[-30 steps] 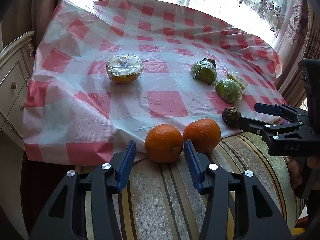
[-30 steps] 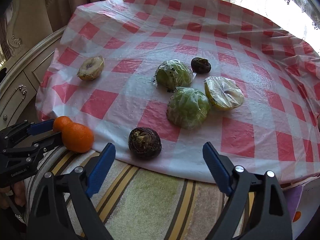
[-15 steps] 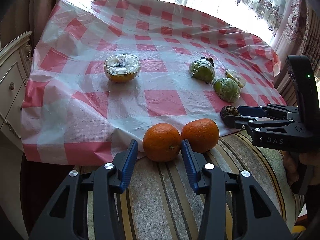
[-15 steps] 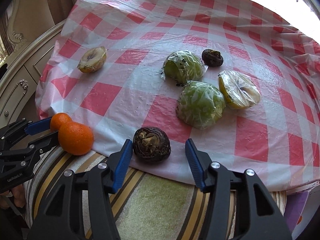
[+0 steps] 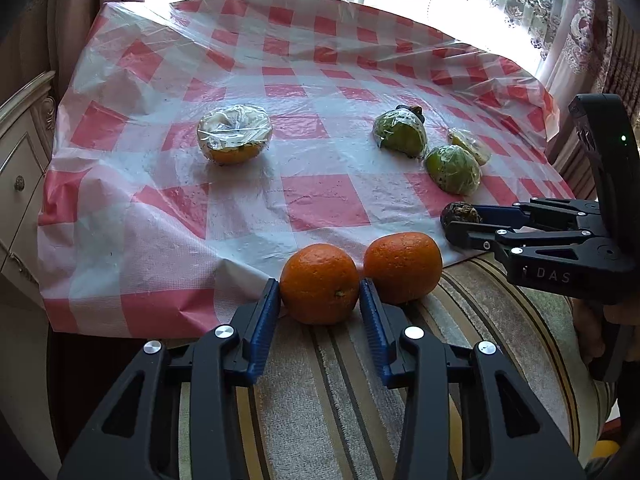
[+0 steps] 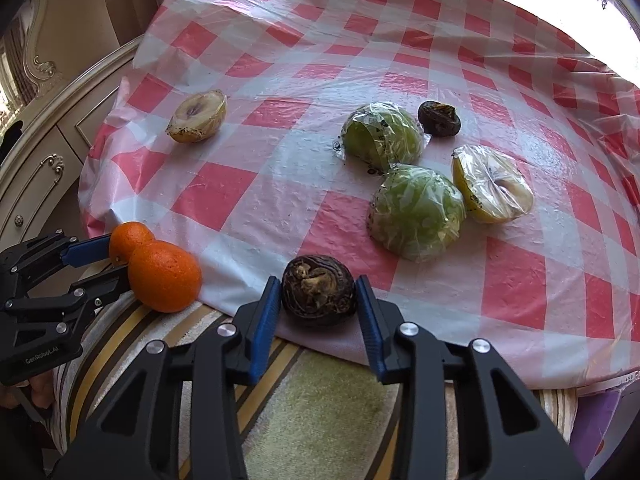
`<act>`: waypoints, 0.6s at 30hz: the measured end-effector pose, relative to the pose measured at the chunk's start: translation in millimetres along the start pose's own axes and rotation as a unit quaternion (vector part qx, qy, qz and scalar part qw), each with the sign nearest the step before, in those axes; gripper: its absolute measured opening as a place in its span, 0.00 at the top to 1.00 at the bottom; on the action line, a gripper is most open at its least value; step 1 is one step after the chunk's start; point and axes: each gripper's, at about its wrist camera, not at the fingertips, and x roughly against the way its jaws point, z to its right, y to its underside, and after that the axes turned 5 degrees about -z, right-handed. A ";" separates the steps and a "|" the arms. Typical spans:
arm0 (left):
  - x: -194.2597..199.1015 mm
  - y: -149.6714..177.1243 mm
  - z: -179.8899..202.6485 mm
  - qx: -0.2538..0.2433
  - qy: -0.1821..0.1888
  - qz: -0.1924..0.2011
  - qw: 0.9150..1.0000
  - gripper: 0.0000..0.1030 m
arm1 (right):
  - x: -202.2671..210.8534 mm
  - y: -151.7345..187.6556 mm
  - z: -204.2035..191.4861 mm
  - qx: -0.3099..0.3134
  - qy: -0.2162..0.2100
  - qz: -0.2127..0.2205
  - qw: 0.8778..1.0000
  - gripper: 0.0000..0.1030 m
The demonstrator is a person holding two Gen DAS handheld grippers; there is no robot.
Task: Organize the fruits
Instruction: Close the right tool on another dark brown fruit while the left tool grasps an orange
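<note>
My left gripper (image 5: 319, 298) is shut on an orange (image 5: 319, 283) at the front edge of the checked tablecloth (image 5: 320, 196); a second orange (image 5: 402, 267) touches it on the right. My right gripper (image 6: 318, 304) is shut on a dark brown wrinkled fruit (image 6: 319, 295) at the cloth's front edge; it also shows in the left wrist view (image 5: 460, 213). Two wrapped green halves (image 6: 382, 136) (image 6: 416, 211), a wrapped yellow half (image 6: 493, 189), another dark fruit (image 6: 439, 118) and a wrapped pale half (image 6: 198, 117) lie on the cloth.
A striped cushion (image 5: 320, 392) lies under both grippers in front of the cloth. A cream cabinet with drawers (image 5: 18, 168) stands at the left. Curtains and a bright window (image 5: 500, 4) are behind the table.
Both grippers moved forward and closed: the left onto the nearer orange, the right onto the dark brown fruit.
</note>
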 end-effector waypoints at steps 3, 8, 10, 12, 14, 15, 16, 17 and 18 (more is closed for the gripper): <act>0.3 0.0 0.3 0.000 0.000 0.001 1.000 0.63 | 0.6 0.7 0.5 -0.001 -0.004 0.003 1.000 0.63; 3.2 0.5 1.5 0.000 -0.006 0.008 1.000 0.63 | 3.8 2.2 2.4 -0.006 -0.004 0.011 1.000 0.64; 5.8 0.9 0.4 0.003 -0.008 0.012 1.000 0.63 | 4.8 2.3 3.1 -0.008 -0.005 0.013 1.000 0.64; 6.7 0.6 -0.3 0.006 -0.009 0.014 1.000 0.63 | 6.4 2.6 3.8 -0.010 -0.004 0.016 1.000 0.64; 6.9 0.4 -1.3 0.008 -0.010 0.014 1.000 0.63 | 7.4 2.9 4.8 -0.012 -0.004 0.018 1.000 0.64; 6.9 0.2 -1.4 0.008 -0.009 0.014 1.000 0.63 | 7.8 3.0 5.2 -0.013 -0.004 0.019 1.000 0.64; 7.0 0.3 -1.3 0.007 -0.010 0.014 1.000 0.63 | 8.0 3.2 5.1 -0.014 -0.004 0.019 1.000 0.64; 7.2 0.2 -1.5 0.008 -0.010 0.015 1.000 0.63 | 8.0 3.2 5.3 -0.014 -0.004 0.019 1.000 0.64; 6.9 0.1 -1.7 0.009 -0.010 0.015 1.000 0.63 | 8.2 3.2 5.5 -0.014 -0.004 0.020 1.000 0.64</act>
